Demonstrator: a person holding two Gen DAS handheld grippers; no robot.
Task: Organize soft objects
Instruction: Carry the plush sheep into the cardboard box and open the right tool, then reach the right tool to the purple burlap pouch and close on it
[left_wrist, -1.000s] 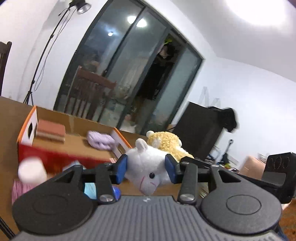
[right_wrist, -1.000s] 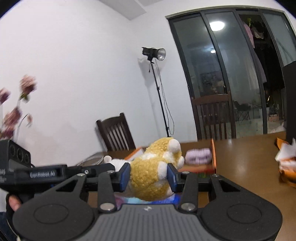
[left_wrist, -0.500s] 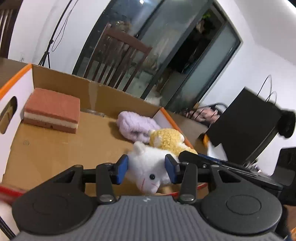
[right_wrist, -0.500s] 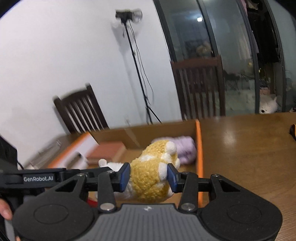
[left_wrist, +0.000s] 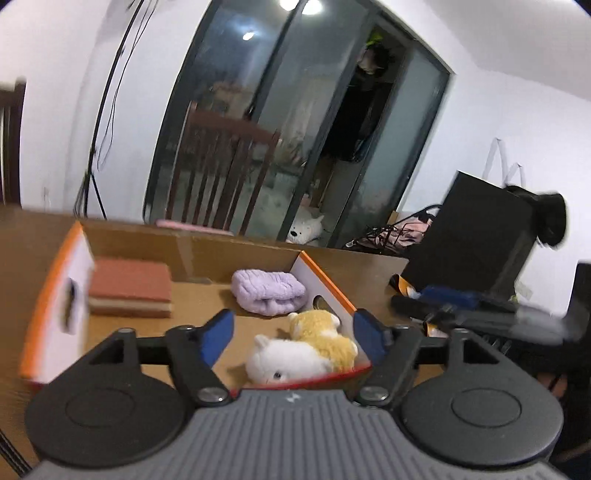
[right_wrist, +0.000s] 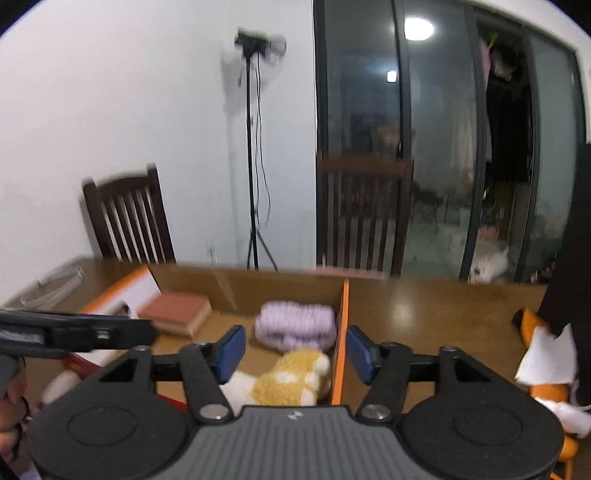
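A white plush animal (left_wrist: 286, 362) and a yellow plush animal (left_wrist: 325, 334) lie side by side in the near right corner of the open cardboard box (left_wrist: 192, 254). My left gripper (left_wrist: 291, 338) is open and empty just above them. In the right wrist view the yellow plush (right_wrist: 291, 380) lies inside the box by its orange right wall (right_wrist: 341, 332), and my right gripper (right_wrist: 295, 349) is open and empty over it. A rolled lilac towel (left_wrist: 267, 291) and a red-brown sponge block (left_wrist: 131, 288) also lie in the box.
The box stands on a brown wooden table (right_wrist: 436, 314). A black case (left_wrist: 472, 236) and dark tools (left_wrist: 454, 306) are to the right of the box. An orange-and-white object (right_wrist: 546, 354) lies at the right. Wooden chairs (right_wrist: 362, 214) stand behind the table.
Both grippers have opened and let go of their plush animals, which now lie in the box. Both grippers have pulled back and up a little.
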